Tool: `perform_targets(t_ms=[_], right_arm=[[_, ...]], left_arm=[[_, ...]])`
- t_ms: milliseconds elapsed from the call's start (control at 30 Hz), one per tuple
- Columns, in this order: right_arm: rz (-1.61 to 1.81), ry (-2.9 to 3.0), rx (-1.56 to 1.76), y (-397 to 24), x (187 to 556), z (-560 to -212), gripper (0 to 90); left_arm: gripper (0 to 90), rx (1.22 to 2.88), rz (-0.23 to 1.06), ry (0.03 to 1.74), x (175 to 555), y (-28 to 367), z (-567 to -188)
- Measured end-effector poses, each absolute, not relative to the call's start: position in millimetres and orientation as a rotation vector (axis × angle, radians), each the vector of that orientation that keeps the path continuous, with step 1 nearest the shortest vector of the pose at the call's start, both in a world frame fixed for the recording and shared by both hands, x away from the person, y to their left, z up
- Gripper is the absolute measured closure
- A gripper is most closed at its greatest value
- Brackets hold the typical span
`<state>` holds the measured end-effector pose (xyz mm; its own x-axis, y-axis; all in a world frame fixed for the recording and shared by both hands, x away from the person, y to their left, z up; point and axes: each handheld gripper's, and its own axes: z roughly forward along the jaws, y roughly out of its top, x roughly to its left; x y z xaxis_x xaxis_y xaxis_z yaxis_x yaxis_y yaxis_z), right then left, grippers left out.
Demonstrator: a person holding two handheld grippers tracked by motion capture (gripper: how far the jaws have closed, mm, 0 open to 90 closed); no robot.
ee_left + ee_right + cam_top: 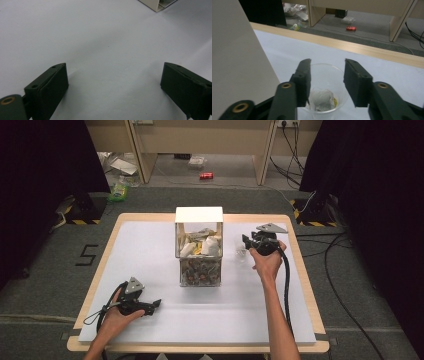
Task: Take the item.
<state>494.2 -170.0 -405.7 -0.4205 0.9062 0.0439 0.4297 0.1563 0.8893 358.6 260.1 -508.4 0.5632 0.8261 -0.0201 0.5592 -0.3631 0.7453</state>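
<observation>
A clear plastic cup (326, 75) stands on the white table sheet just right of a two-tier storage box (199, 245). A crumpled white tea bag (322, 98) lies in the bottom of the cup. My right gripper (327, 65) hovers over the cup, open, its jaws straddling the rim with nothing between them. From above, the right gripper (246, 241) points left toward the box, with the cup (240, 253) below it. My left gripper (156, 305) rests low at the table's front left, open and empty, its jaws (113, 66) wide over bare sheet.
The box has a white lid (199, 214), an upper tier of sachets and a lower tier of dark pods (200, 271); its wall (237, 62) looms close on the left. A red can (206, 175) lies on the floor beyond the table. Cables (340, 265) trail at right.
</observation>
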Motion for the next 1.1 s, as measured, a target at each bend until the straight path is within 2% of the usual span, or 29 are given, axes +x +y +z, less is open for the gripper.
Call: perform_targets(t_ms=[67,133,167,267,1100], right_arm=[[1.211,1.898,1.289,-173,493,-404,45.8],[1.214,1.885,1.307,-175,492,-403,43.5],[1.217,1.879,1.321,-178,491,-403,38.7],[1.230,1.868,1.336,-181,490,-403,34.4],[1.314,1.851,1.274,-196,442,-409,31.6]], left_arm=[[6.6,2.070,0.469,1.106,359,260,-508],[6.6,2.070,0.470,1.106,359,260,-508],[6.6,2.070,0.469,1.106,359,260,-508],[6.6,2.070,0.469,1.106,359,260,-508],[6.6,2.070,0.475,1.107,359,260,-508]])
